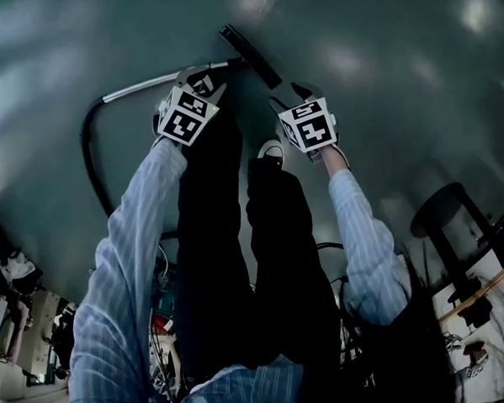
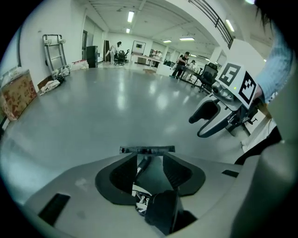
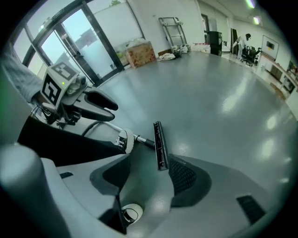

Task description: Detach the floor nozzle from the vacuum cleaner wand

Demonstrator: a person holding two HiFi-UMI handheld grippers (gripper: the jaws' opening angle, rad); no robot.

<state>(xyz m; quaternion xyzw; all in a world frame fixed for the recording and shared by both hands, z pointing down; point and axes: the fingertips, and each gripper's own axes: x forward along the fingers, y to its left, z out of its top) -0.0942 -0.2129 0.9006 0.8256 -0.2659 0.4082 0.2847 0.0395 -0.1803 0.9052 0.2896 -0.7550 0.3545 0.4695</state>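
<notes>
The floor nozzle (image 1: 251,57) lies on the grey floor (image 1: 380,80) in the upper middle of the head view. It is joined to the silver wand (image 1: 145,84), which runs left to a dark hose (image 1: 88,154). The left gripper (image 1: 208,79) hangs over the wand just beside the nozzle, its fingers (image 2: 125,172) spread apart with the wand showing in the gap, probably untouched. The right gripper (image 1: 290,96) sits just below the nozzle, its fingers (image 3: 184,179) wide apart and empty.
</notes>
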